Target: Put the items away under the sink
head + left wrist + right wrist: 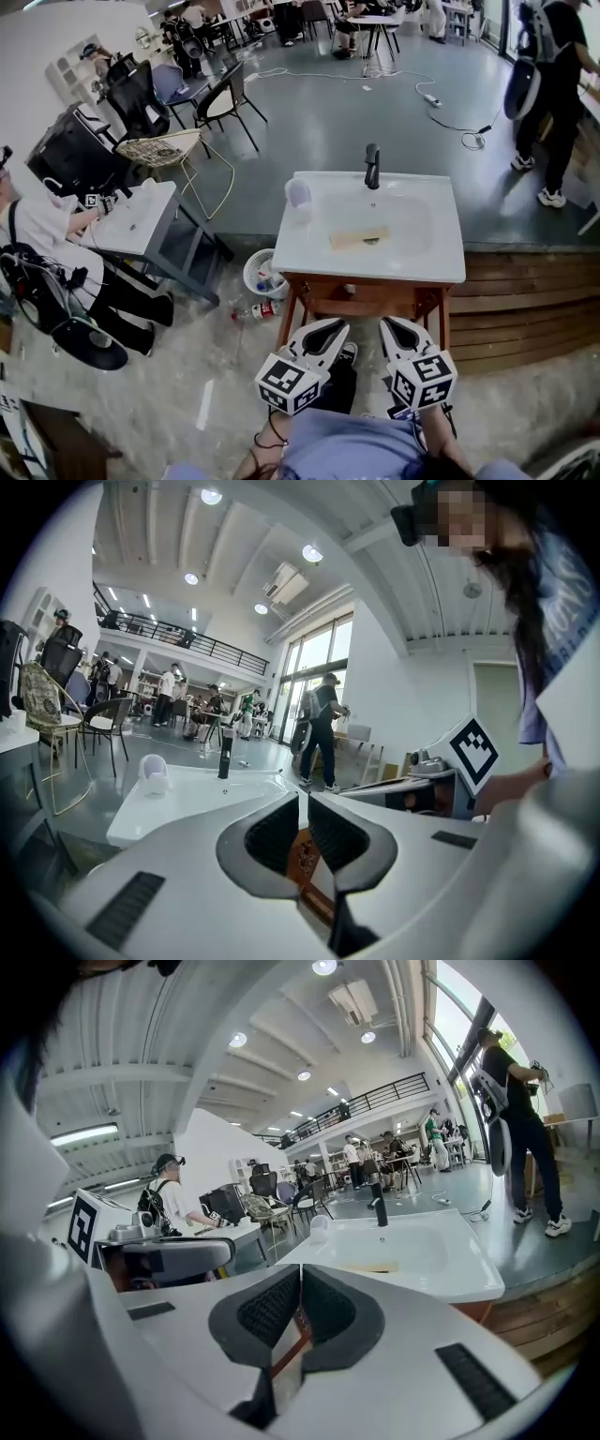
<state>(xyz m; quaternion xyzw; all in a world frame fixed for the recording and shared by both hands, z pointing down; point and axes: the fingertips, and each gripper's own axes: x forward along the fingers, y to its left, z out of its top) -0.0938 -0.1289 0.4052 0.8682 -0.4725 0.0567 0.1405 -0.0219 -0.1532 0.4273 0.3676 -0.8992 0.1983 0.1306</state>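
Sink (441, 267) on its wooden stand (370, 305) dead ahead | wooden block (359, 237) lying in the basin, pale cup (298, 193) on the far-left corner | left claw (330, 328) pinched shut, nothing in it | right claw (396, 326) same, closed empty | both low, just in front of the stand

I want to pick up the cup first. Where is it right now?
In the head view, the cup stands on the far left corner of the sink, just left of the faucet.
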